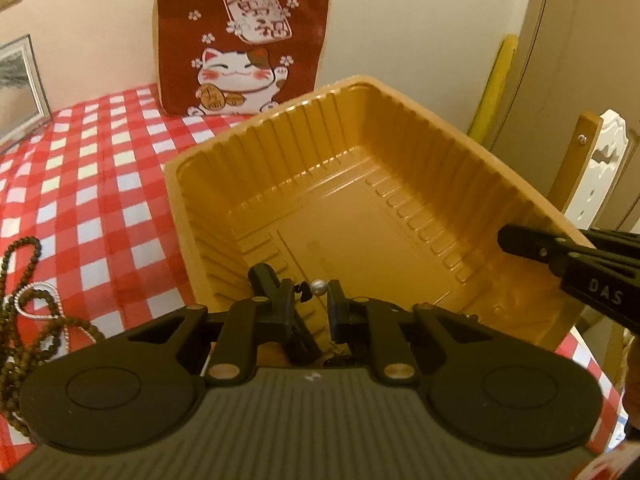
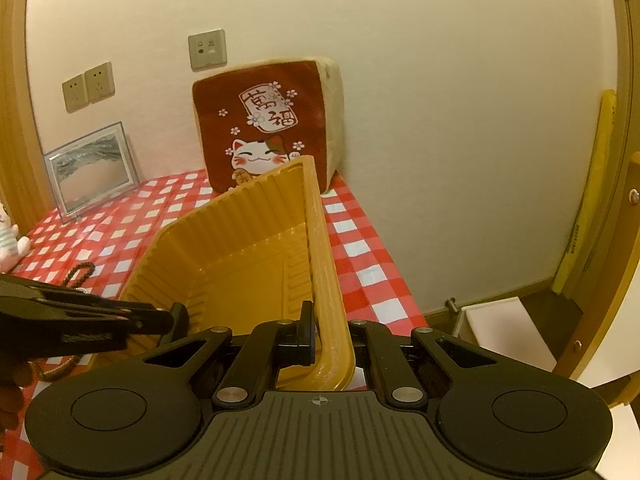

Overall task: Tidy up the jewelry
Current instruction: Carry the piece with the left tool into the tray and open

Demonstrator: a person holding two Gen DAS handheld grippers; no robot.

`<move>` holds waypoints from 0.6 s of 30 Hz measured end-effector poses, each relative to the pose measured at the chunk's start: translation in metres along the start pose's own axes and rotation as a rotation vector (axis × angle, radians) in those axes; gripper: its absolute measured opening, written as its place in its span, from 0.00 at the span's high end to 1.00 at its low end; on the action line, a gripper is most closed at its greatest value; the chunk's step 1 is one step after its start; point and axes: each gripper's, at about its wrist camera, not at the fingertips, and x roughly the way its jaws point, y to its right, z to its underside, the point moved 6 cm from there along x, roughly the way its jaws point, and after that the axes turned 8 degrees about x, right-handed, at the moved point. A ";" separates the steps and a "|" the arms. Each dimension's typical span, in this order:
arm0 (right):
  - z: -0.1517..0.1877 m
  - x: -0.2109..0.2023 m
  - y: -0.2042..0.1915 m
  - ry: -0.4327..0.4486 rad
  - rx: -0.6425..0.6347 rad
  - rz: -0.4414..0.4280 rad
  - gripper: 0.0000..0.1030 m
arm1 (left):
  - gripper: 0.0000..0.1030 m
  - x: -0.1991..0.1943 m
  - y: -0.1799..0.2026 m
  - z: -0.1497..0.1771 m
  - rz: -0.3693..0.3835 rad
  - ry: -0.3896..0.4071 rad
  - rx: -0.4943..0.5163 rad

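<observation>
The table (image 1: 92, 200), under a red-and-white checked cloth, carries everything, and the tray serves as landmark. The tray (image 1: 360, 184) is a deep, ribbed, mustard-yellow plastic box, tilted so its right wall stands up off the cloth; its floor is bare. Behind the tray a red cushion (image 1: 240, 40) with a beckoning cat leans on the wall. Left of the cushion, well clear of the tray, a framed picture (image 2: 90, 168) stands tilted back.

The right gripper (image 2: 320, 332) is clamped on the tray's right rim, the wall pinched between its fingers, and holds that side raised. The left gripper (image 1: 310, 300) hangs over the tray's near left corner, its fingers close together on a small piece of jewelry: a silver bead (image 1: 318, 286) with a dark bit beside it shows between the tips, above the tray floor. What else hangs from it I cannot tell.

Left of the tray, on the cloth, lies a string of dark beads (image 1: 24, 280), with a silver chain (image 1: 40, 300) looped among them.
</observation>
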 end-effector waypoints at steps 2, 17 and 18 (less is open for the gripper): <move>0.000 0.000 0.000 0.000 0.001 0.000 0.95 | 0.86 0.003 0.000 0.000 0.001 -0.006 -0.012; 0.000 0.000 0.001 -0.004 0.007 0.000 0.95 | 0.76 -0.067 -0.026 0.009 -0.070 0.089 -0.109; 0.000 0.001 0.002 -0.004 0.008 0.000 0.95 | 0.76 -0.073 -0.032 0.017 -0.093 0.077 -0.113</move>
